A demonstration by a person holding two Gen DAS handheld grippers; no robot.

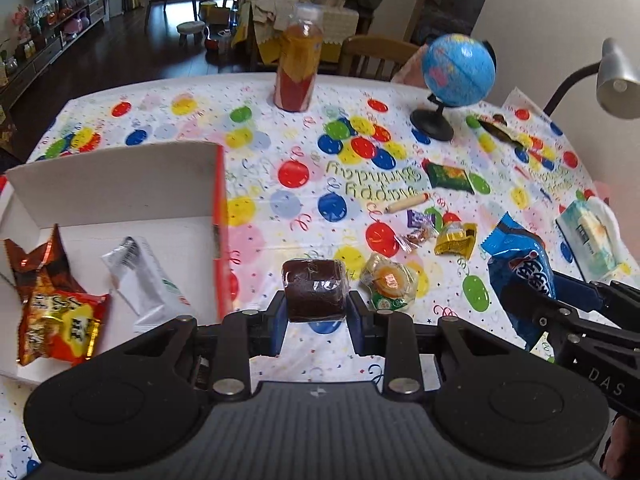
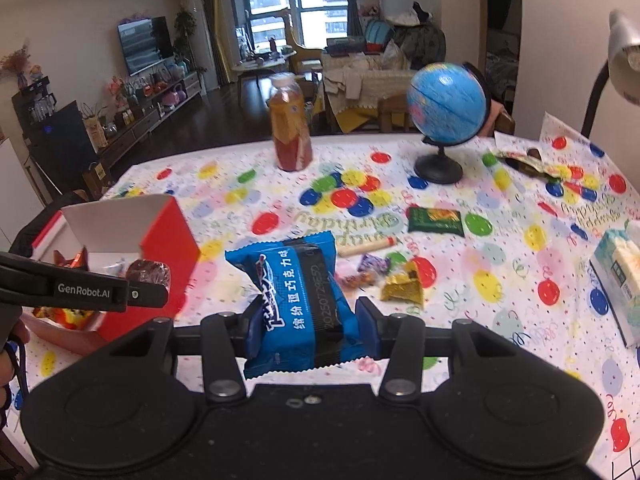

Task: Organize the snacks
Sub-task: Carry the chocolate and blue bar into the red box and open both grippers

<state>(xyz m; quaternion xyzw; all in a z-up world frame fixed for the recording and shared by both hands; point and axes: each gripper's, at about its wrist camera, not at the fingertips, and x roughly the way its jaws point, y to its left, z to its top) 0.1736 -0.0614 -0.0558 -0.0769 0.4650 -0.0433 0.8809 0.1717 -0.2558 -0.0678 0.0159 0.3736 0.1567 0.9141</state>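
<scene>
My left gripper [image 1: 315, 312] is shut on a brown cake in clear wrap [image 1: 314, 296], held above the table just right of the red-and-white box [image 1: 120, 176]. In the right wrist view the cake [image 2: 150, 271] hangs at the box's [image 2: 168, 240] right wall. My right gripper [image 2: 308, 320] is shut on a blue snack packet [image 2: 298, 296], also seen in the left wrist view [image 1: 520, 276]. The box holds an orange-red packet [image 1: 60, 320] and a white packet [image 1: 144, 280].
Loose snacks lie on the balloon tablecloth: a round yellow sweet [image 1: 390, 284], a gold wrapper [image 1: 456, 240], a purple candy [image 1: 420, 220], a green packet [image 1: 450, 176] and a wooden stick [image 1: 408, 202]. A bottle [image 1: 298, 68], globe [image 1: 456, 76], tissue pack [image 1: 592, 240] and lamp [image 1: 616, 76] stand around.
</scene>
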